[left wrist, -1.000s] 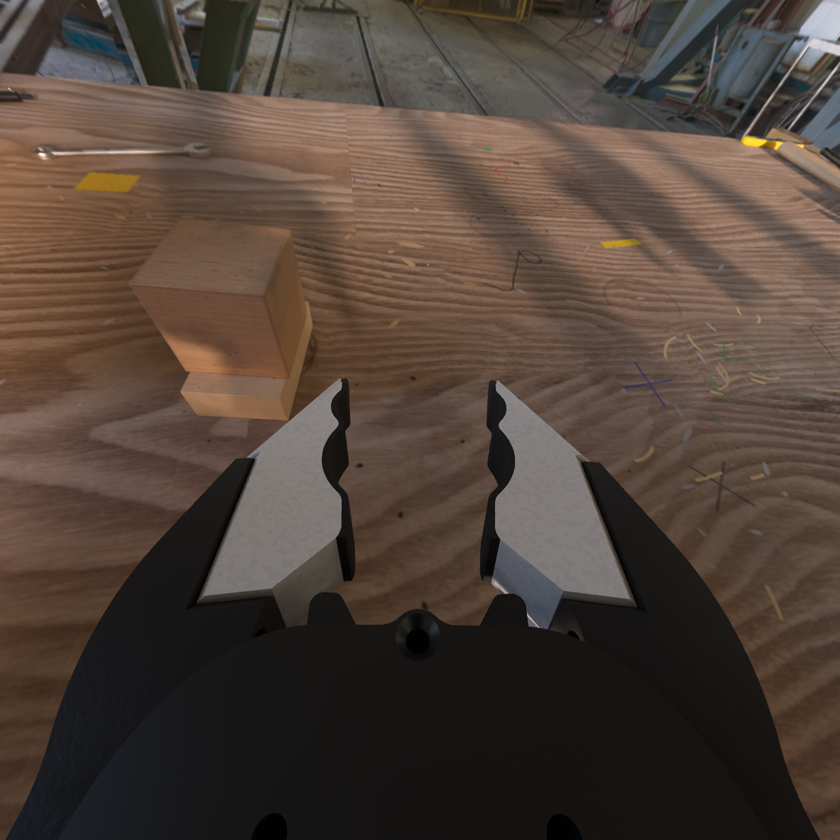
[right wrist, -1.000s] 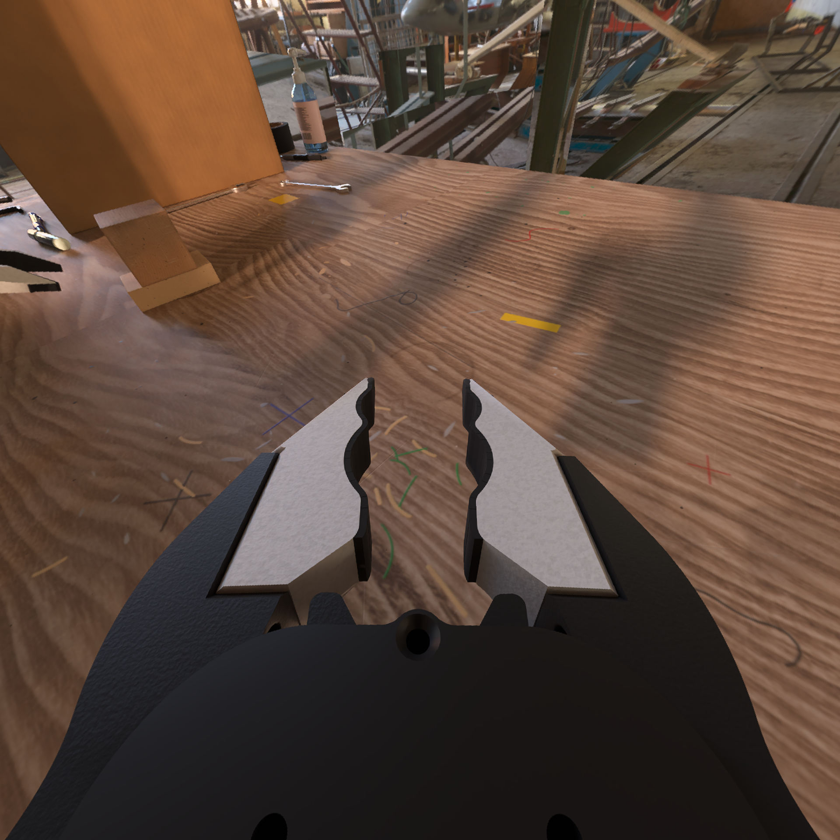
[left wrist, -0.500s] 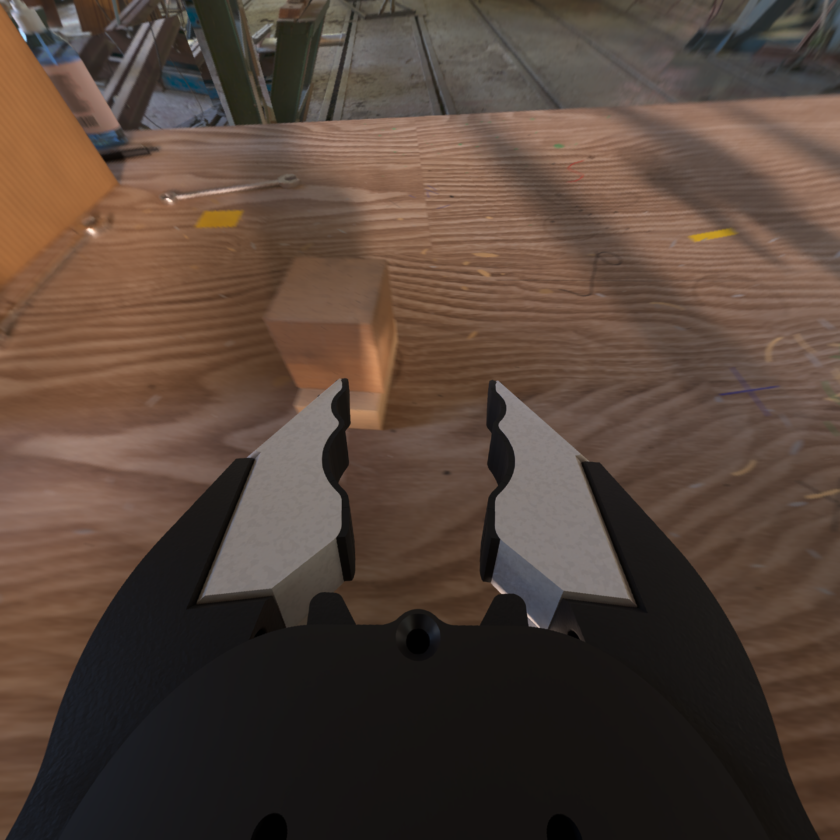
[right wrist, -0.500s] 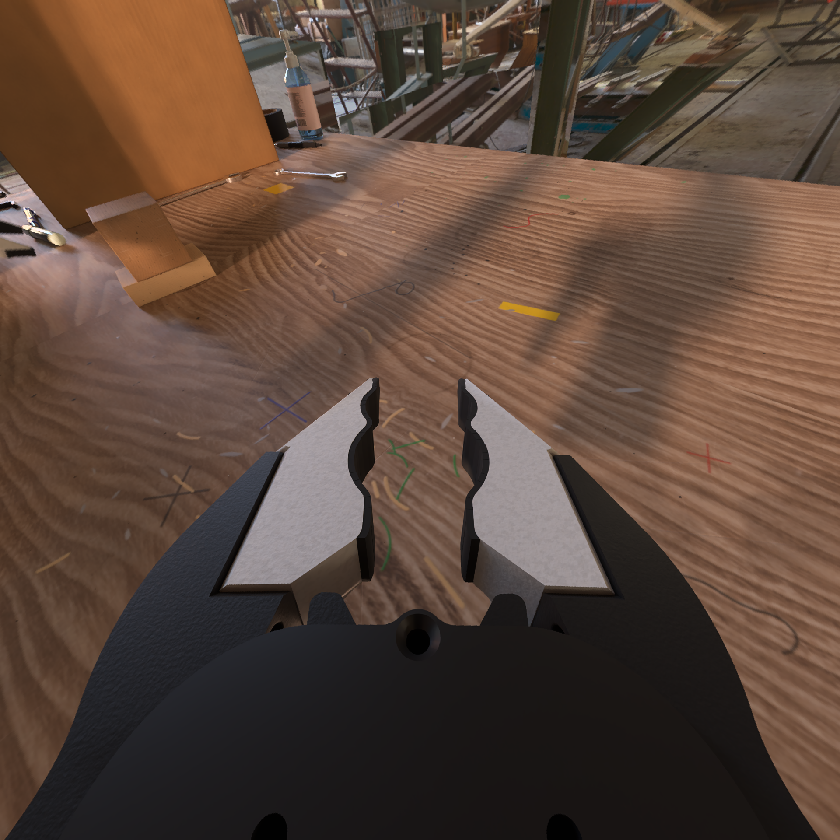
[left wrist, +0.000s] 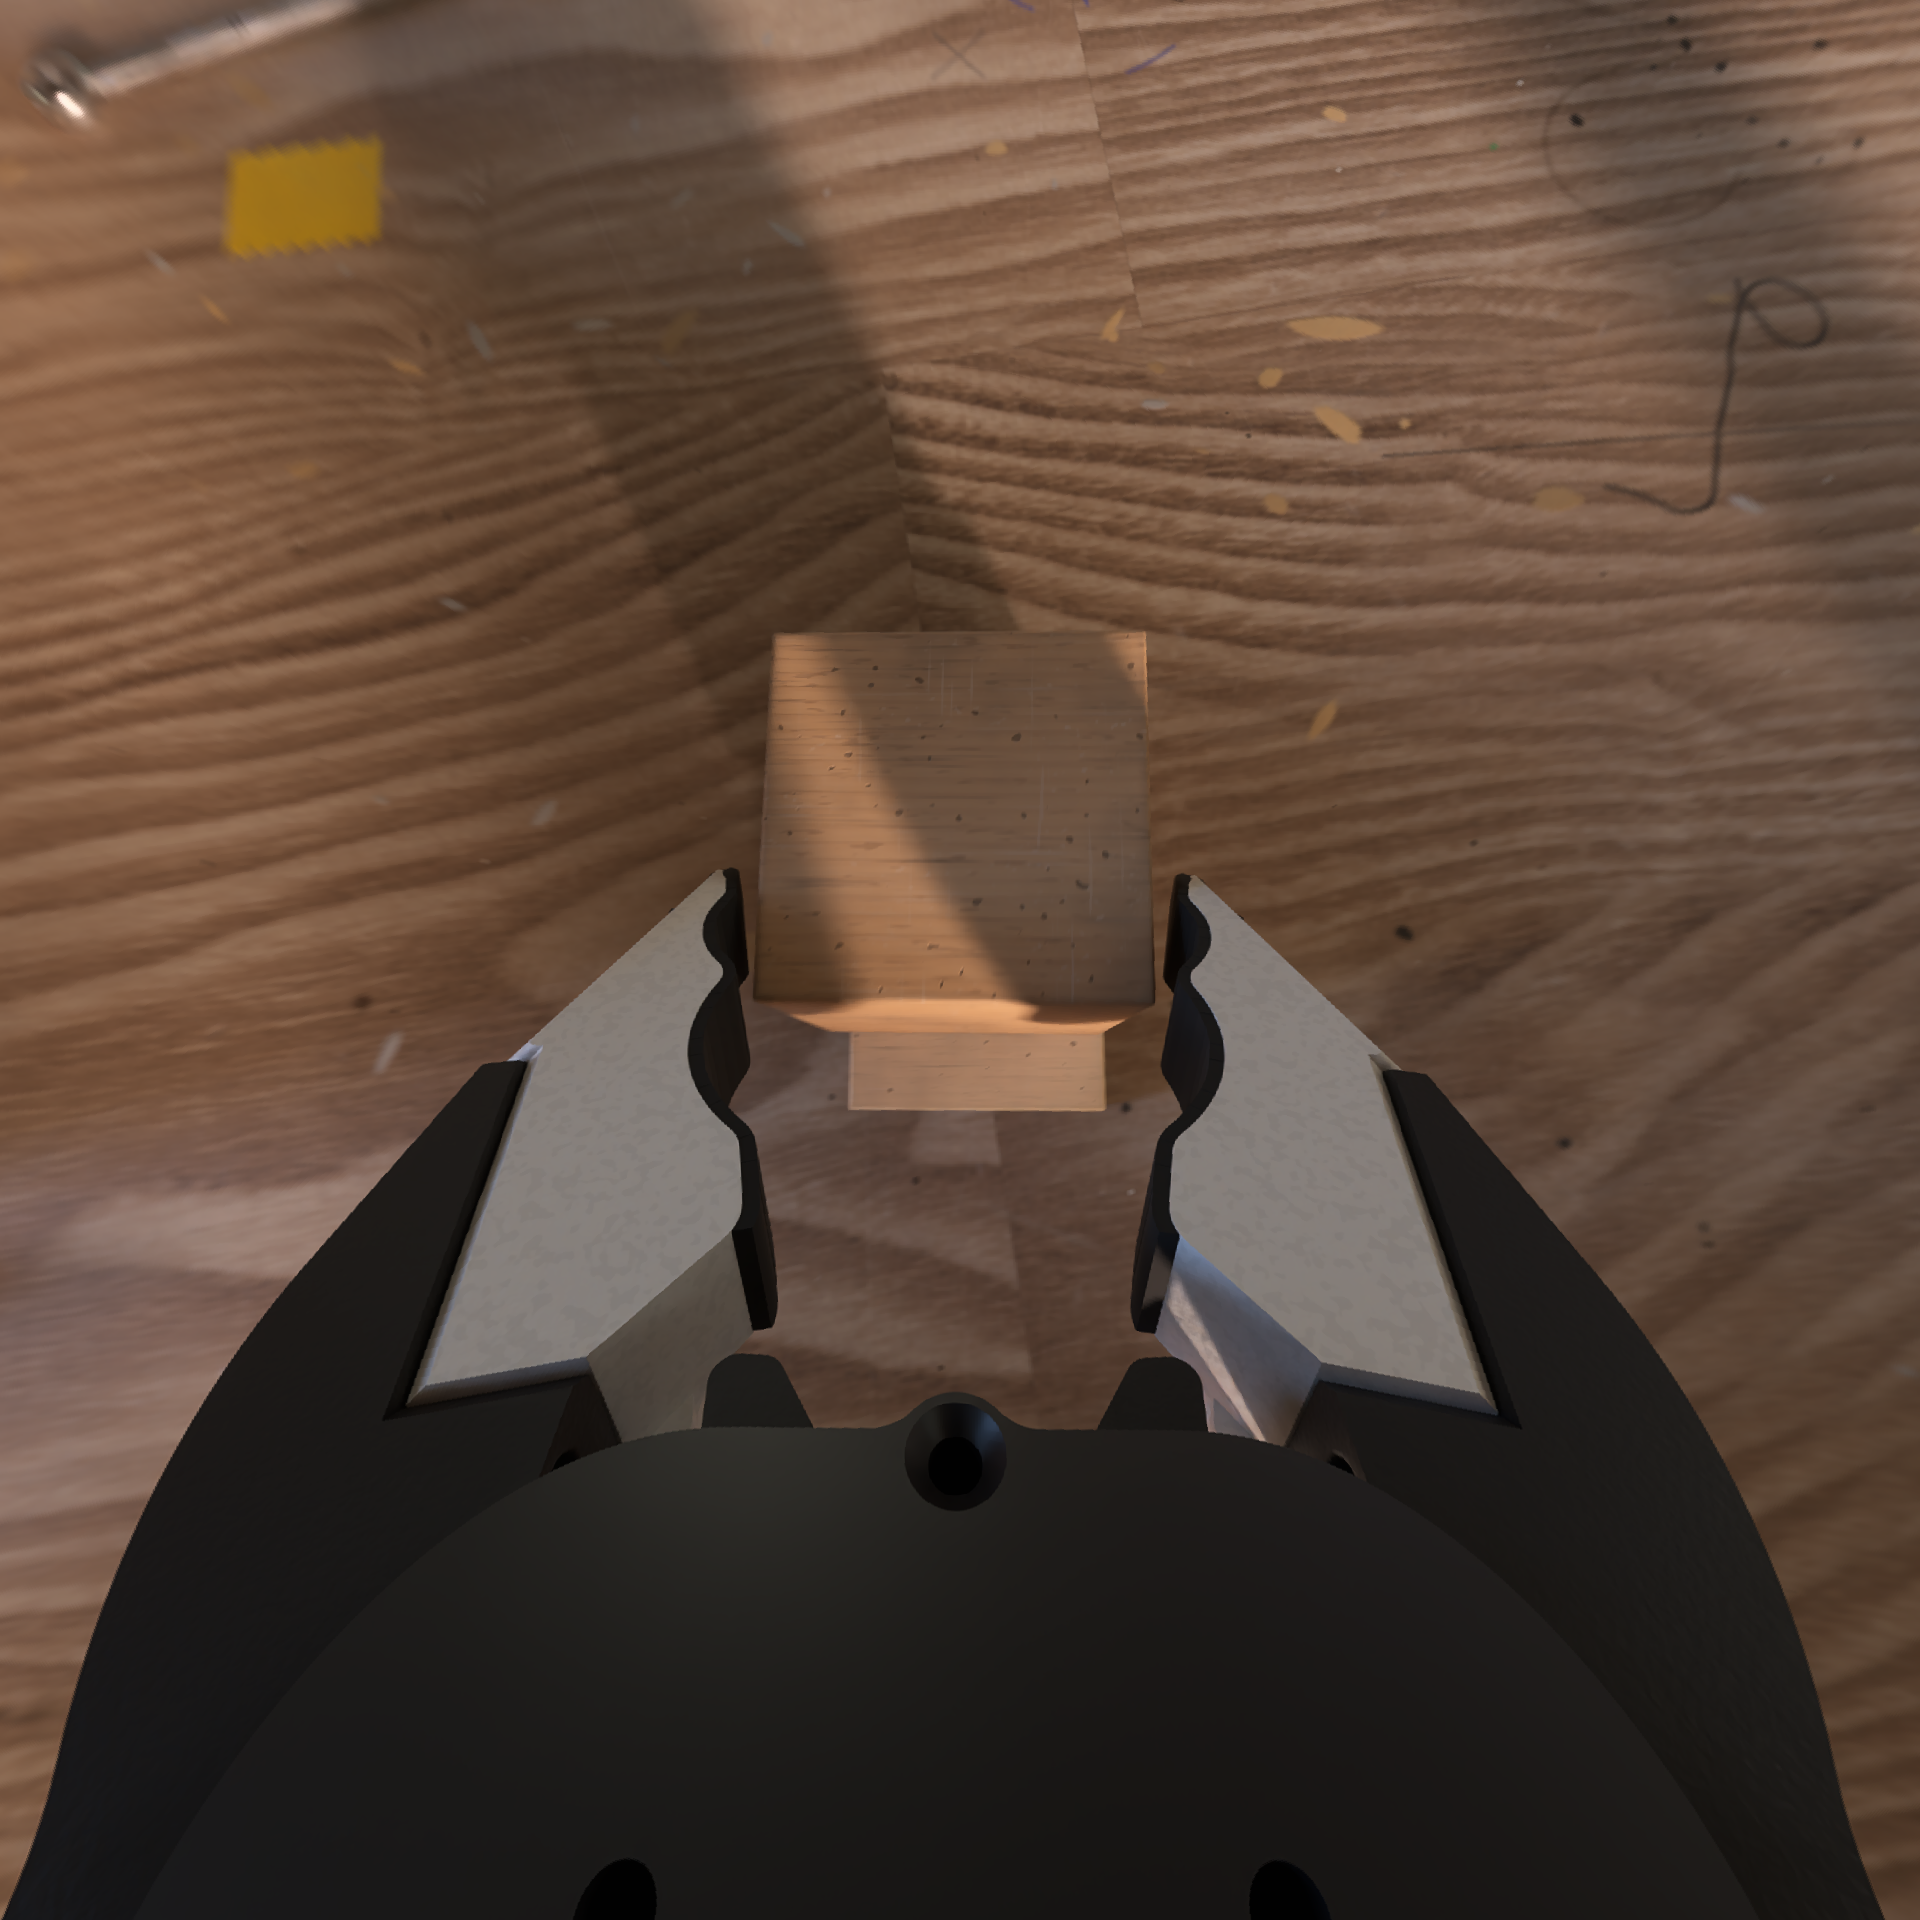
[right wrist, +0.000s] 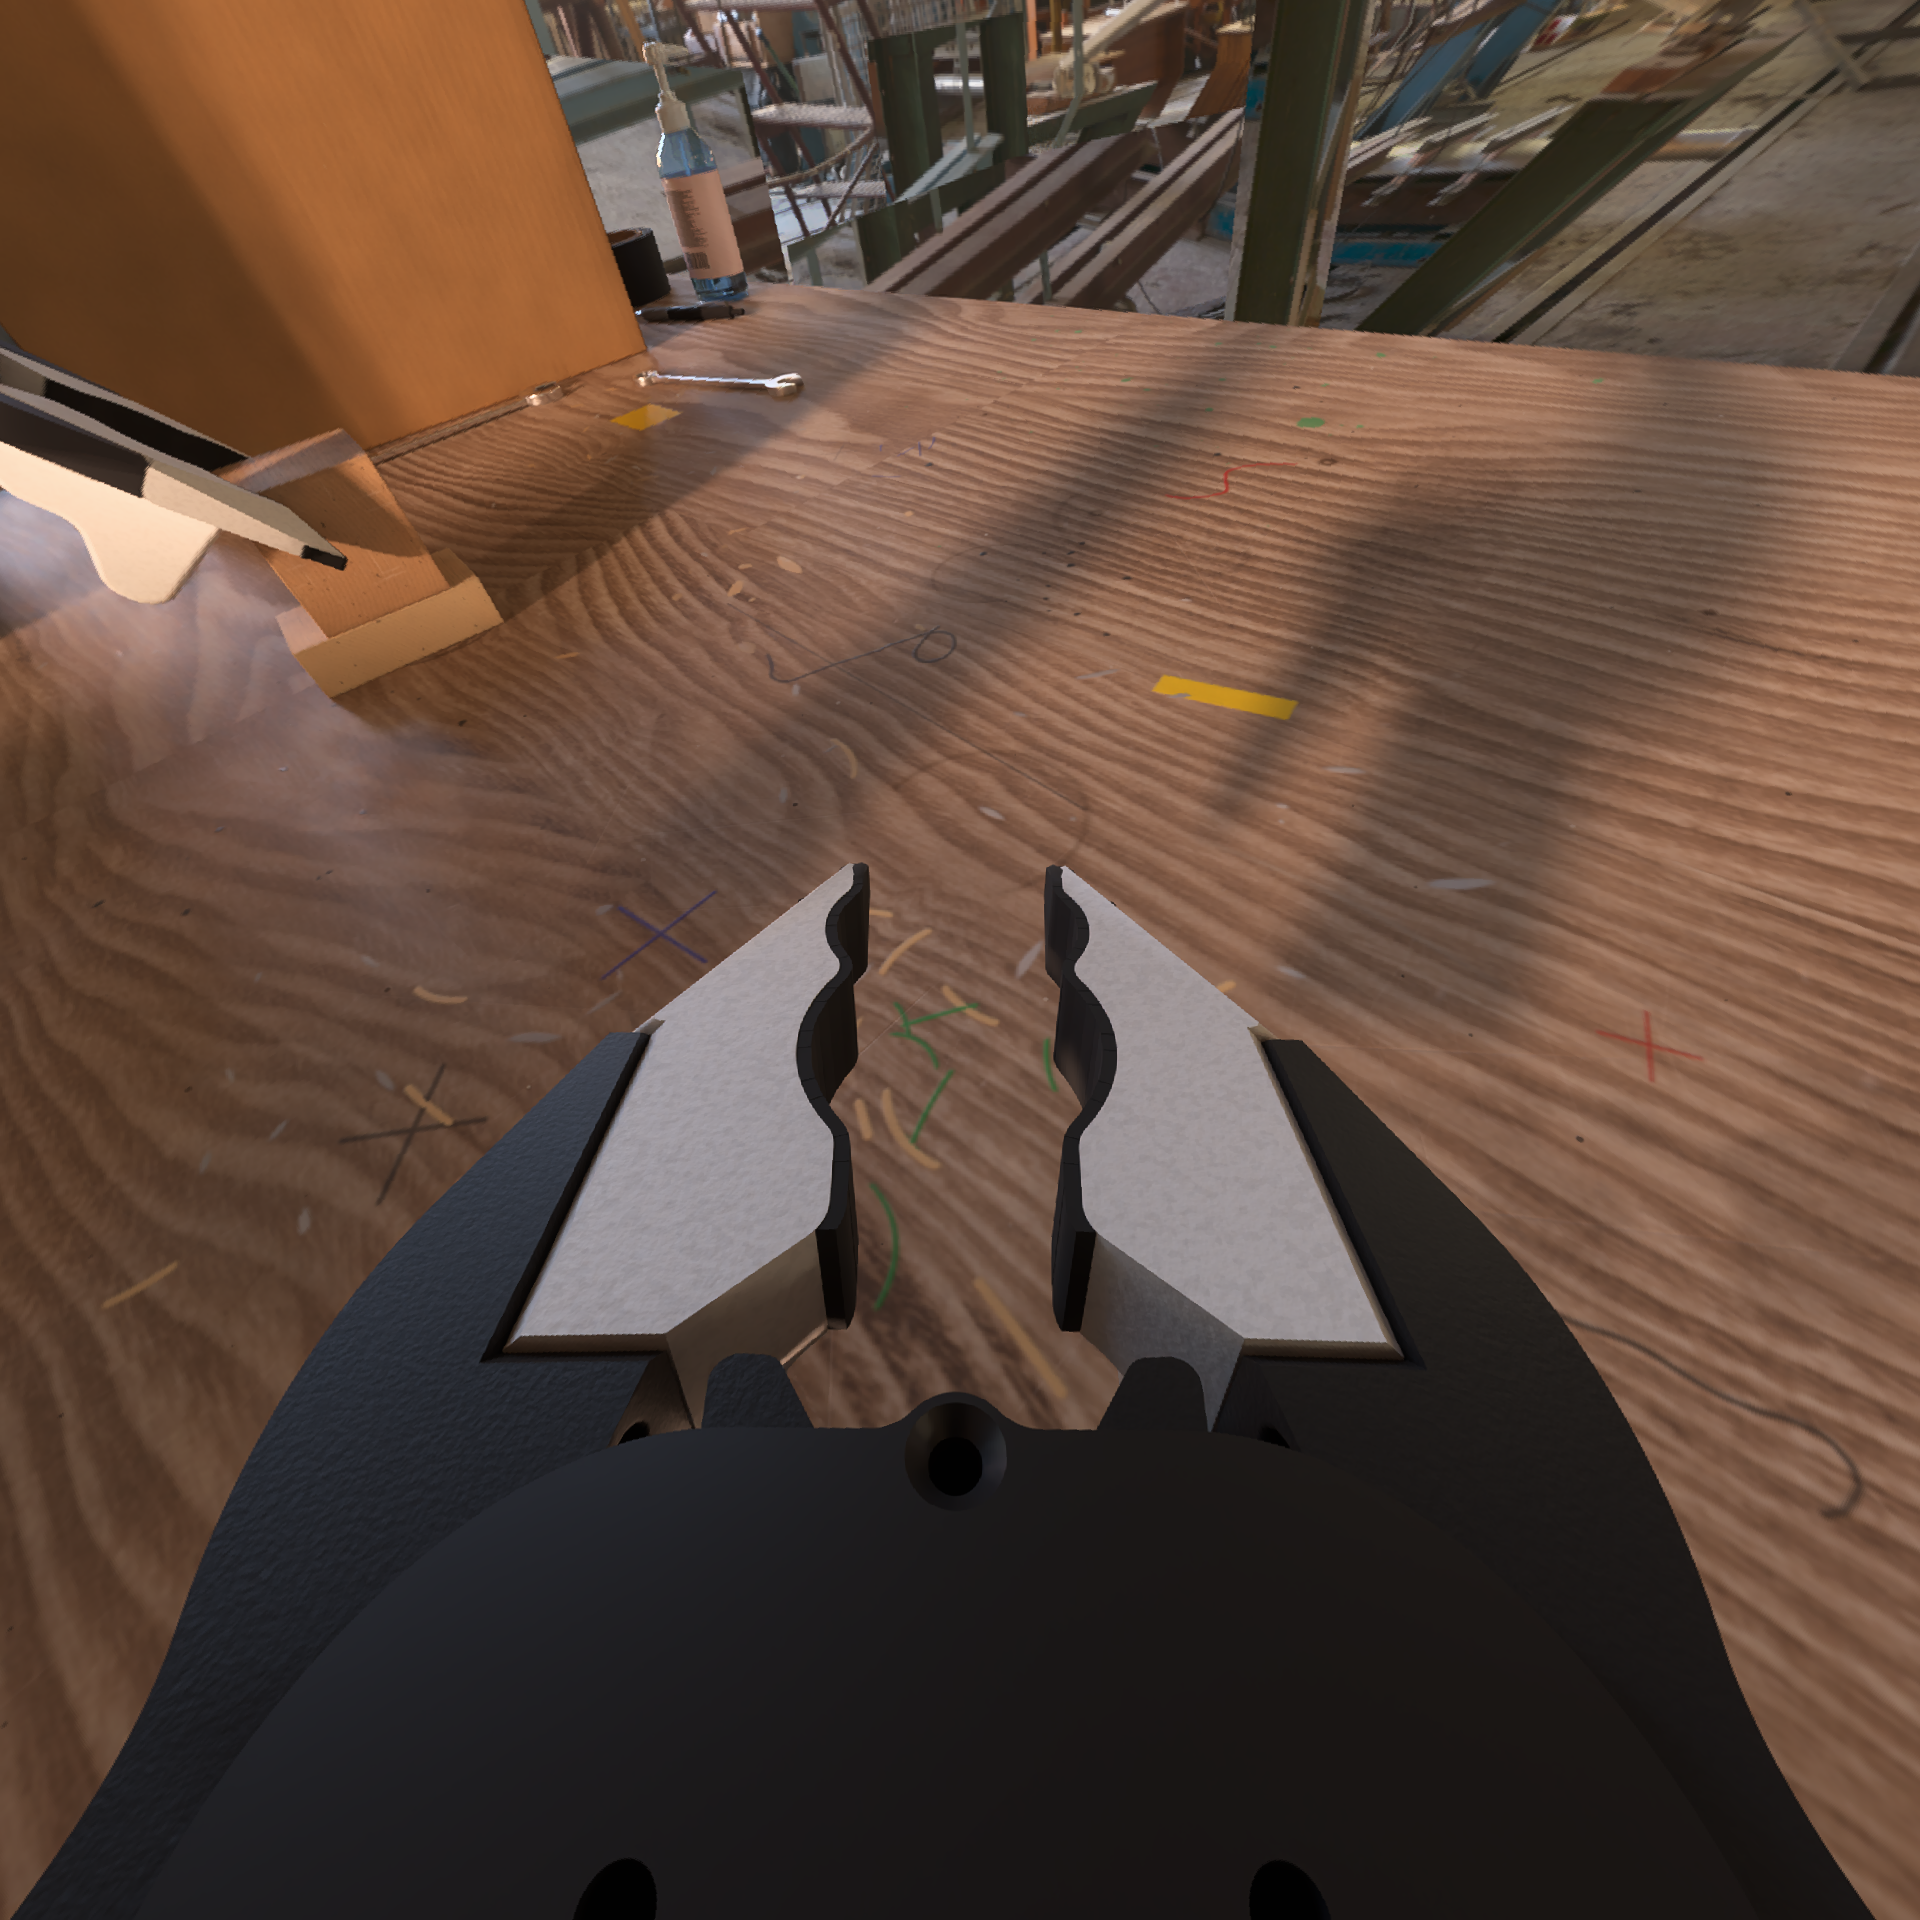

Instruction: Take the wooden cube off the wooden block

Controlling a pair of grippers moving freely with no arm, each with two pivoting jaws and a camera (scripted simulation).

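Since half a second ago the left gripper [left wrist: 956, 904] has swung over the stack and now looks steeply down on it, its jaws spread wider than before. Between its fingertips sits the wooden cube [left wrist: 954, 821], still resting on the wooden block [left wrist: 977, 1070], whose pale edge peeks out beneath the cube's near side. Both fingers flank the cube with a thin gap on each side, so nothing is grasped. Around the stack lies the grained wooden table [left wrist: 1455, 727], with a yellow tape patch [left wrist: 304, 197] well off to the far left. Farther away, the right gripper [right wrist: 956, 883] hovers over scattered coloured marks, released, jaws parted and empty, the stack far to its left.
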